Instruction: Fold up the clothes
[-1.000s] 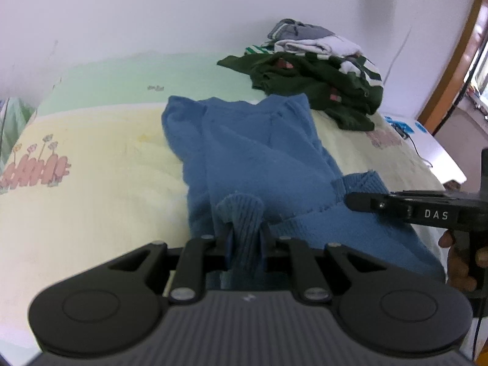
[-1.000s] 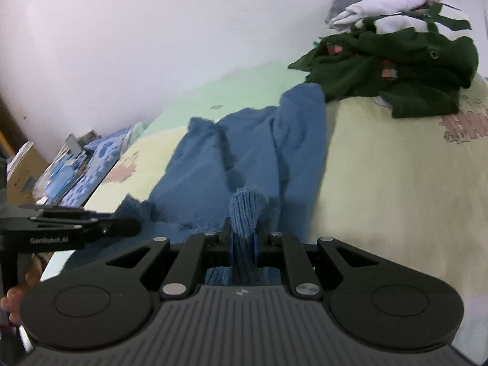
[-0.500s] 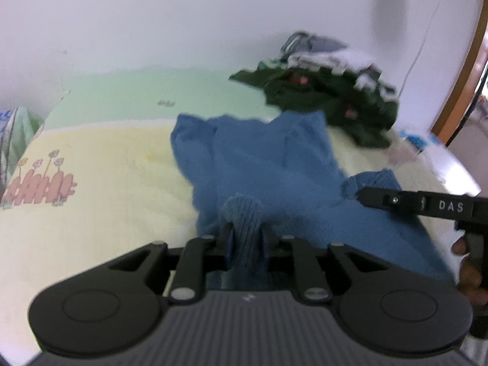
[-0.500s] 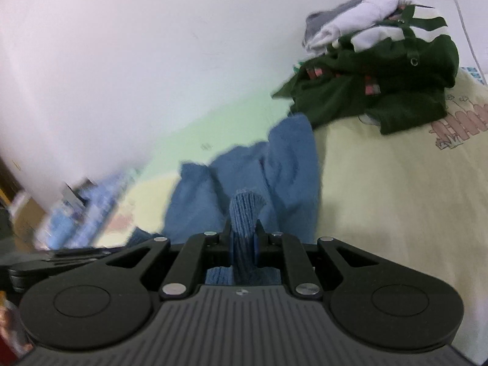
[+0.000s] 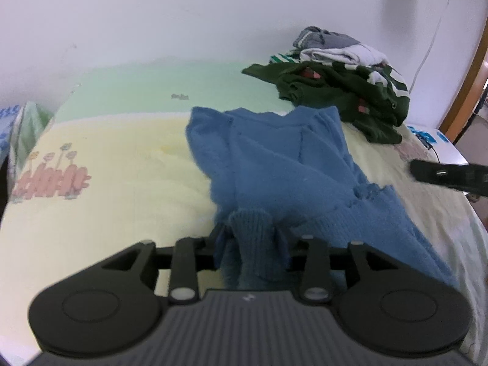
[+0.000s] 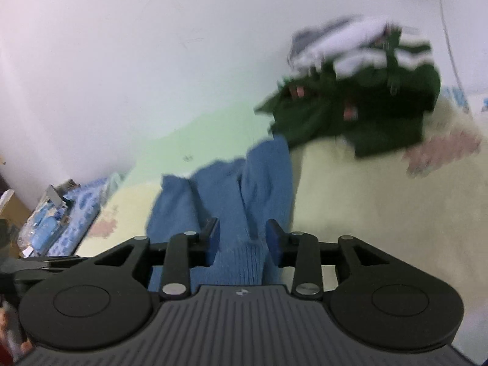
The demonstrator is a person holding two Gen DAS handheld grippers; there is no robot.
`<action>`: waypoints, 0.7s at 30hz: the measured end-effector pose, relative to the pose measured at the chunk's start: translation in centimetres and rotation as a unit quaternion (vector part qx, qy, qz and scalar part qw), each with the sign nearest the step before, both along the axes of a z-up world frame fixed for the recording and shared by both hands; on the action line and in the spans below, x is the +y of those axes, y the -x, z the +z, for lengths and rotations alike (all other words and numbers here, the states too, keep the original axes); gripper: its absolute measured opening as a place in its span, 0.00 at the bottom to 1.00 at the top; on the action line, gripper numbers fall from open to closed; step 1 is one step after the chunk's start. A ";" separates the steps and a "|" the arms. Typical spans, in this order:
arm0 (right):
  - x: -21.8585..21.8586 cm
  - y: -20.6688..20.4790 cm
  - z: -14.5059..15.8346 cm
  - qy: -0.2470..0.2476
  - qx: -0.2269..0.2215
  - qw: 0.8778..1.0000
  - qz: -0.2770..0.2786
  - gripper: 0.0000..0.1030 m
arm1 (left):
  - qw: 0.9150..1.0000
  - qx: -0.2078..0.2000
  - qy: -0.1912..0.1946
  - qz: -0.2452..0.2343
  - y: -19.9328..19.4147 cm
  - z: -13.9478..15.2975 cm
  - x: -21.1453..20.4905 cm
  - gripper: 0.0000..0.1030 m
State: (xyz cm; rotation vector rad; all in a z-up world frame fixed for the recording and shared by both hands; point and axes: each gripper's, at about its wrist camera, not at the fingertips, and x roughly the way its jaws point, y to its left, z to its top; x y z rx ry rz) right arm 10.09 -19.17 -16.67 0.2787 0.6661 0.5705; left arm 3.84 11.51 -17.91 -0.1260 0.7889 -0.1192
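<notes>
So I've got this blue knit sweater [image 5: 274,164] spread out on the bed [image 5: 122,189], neck end up toward the wall, ribbed hem end down by me. My left gripper [image 5: 251,238] is clamped on a bunched-up bit of the ribbed edge. In the left wrist view you can see the knit fabric pinched right between the two fingers, poking up a little past them, with the rest of the sweater running away from the gripper toward the wall.

My right gripper [image 6: 242,238] is a different story. Its fingers are spread apart with a strip of the same sweater [image 6: 238,201] lying in the gap between them. The fabric fills most of that gap, but I can't really tell if the blue pads [image 6: 213,238] are touching it on either side; they look just off it. That view is pretty blurry, too.

From the left wrist view the right gripper [image 5: 448,175] shows up as a dark bar at the right edge, hovering over the bedsheet just beside the sweater's right side. From the right wrist view I can catch a sliver of the left gripper at the far left edge.

Further up the bed, by the wall, there's a heap of other clothes [image 5: 341,82]: a dark green garment with white and grey stuff stacked on top. One green edge sits right next to the sweater's far right shoulder, maybe just touching. The sheet is pale yellow and green with a little pink fence print [image 5: 52,180] off to the left.
</notes>
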 end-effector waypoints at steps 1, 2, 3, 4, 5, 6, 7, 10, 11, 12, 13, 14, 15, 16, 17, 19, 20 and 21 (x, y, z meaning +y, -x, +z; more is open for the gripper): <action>-0.4 0.7 0.6 -0.002 -0.007 1.000 0.005 0.26 | 1.000 0.000 -0.002 -0.001 0.2 0.1 0.0 0.39; -0.5 1.4 1.0 -0.009 -0.007 1.000 0.020 0.23 | 1.000 -0.001 -0.007 -0.002 0.3 0.2 -0.1 0.39; -0.4 2.1 1.2 -0.012 -0.006 0.999 0.040 0.23 | 1.000 -0.004 -0.013 -0.003 0.5 0.3 -0.2 0.38; 0.2 2.7 1.2 -0.005 -0.004 0.998 0.061 0.22 | 1.000 -0.007 -0.015 -0.004 0.6 0.5 -0.3 0.37; 1.0 3.0 1.0 0.009 -0.002 0.997 0.081 0.21 | 1.000 -0.009 -0.018 -0.006 0.7 0.7 -0.4 0.35; 1.9 3.2 0.4 0.030 0.003 0.995 0.095 0.21 | 1.000 -0.011 -0.019 -0.007 0.7 0.9 -0.5 0.33; 2.9 3.3 -0.1 0.051 0.007 0.993 0.109 0.21 | 1.000 -0.014 -0.022 -0.008 0.7 1.2 -0.5 0.31; 4.4 2.4 -2.2 0.091 0.029 0.991 0.089 0.19 | 0.999 -0.022 -0.030 -0.009 0.8 2.2 -0.5 0.29; 4.4 2.0 -2.7 0.089 0.031 0.993 0.077 0.20 | 0.999 -0.025 -0.024 -0.010 1.1 2.7 -0.3 0.28; 4.2 1.7 -3.0 0.081 0.035 0.994 0.070 0.20 | 0.999 -0.027 -0.018 -0.012 1.4 3.2 0.0 0.28; 4.2 1.5 -3.1 0.077 0.037 0.994 0.066 0.20 | 0.999 -0.026 -0.005 -0.019 1.9 3.5 -0.2 0.27; 4.3 1.6 -3.0 0.081 0.034 0.994 0.067 0.20 | 0.999 -0.025 0.009 -0.027 2.3 3.8 -0.3 0.27; 4.3 1.7 -3.0 0.086 0.030 0.993 0.068 0.20 | 0.999 -0.025 0.023 -0.034 2.8 4.1 -0.5 0.27; 4.4 1.7 -3.0 0.085 0.031 0.994 0.066 0.20 | 0.998 -0.024 0.036 -0.042 3.2 4.4 -0.6 0.27; 4.5 1.7 -3.0 0.084 0.031 0.994 0.063 0.20 | 0.997 -0.023 0.050 -0.049 3.7 4.6 -0.7 0.27; 4.8 1.8 -3.1 0.083 0.031 0.994 0.058 0.20 | 0.996 -0.008 0.071 -0.057 4.2 4.2 -1.2 0.28; 4.9 1.8 -3.1 0.082 0.032 0.995 0.055 0.20 | 0.995 0.006 0.078 -0.058 4.3 3.5 -1.4 0.29; 4.8 1.8 -3.1 0.080 0.032 0.995 0.053 0.20 | 0.996 0.022 0.067 -0.052 4.3 2.5 -1.7 0.29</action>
